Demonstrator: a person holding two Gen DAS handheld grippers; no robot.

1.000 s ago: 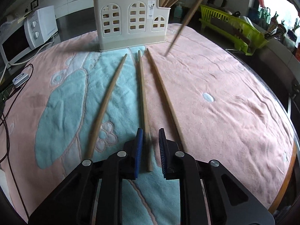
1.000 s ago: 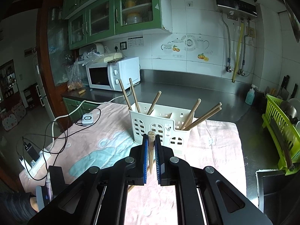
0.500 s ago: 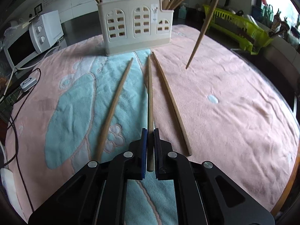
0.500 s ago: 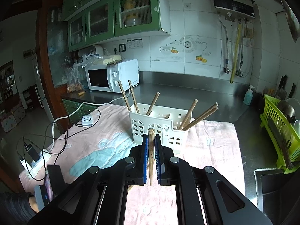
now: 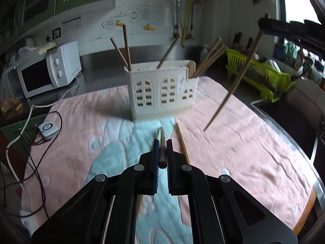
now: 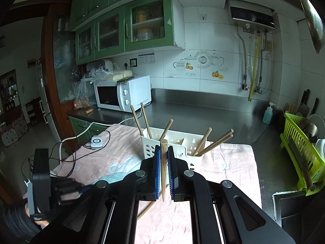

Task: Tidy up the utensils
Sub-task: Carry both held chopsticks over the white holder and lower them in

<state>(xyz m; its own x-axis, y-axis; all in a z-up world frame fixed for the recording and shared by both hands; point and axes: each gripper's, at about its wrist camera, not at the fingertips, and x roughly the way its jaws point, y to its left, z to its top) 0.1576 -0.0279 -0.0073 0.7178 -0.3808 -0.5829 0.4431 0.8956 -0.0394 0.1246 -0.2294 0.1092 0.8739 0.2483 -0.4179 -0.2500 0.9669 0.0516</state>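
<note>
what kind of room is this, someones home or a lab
Most likely a home kitchen. Green wall cabinets hang over a steel counter with a white microwave, a gas water heater is mounted on the tiled wall, and a green dish rack stands beside a sink.

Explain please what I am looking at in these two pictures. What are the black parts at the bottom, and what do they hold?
No robot here: a person holds black tongs in each hand, each with a camera looking along its fingers. The left picture shows the left tongs shut on a chopstick; another chopstick lies on the pink towel. The right picture shows the right tongs shut on a second chopstick, held nearly upright. Ahead stands the white holder with several chopsticks already inside.
</note>
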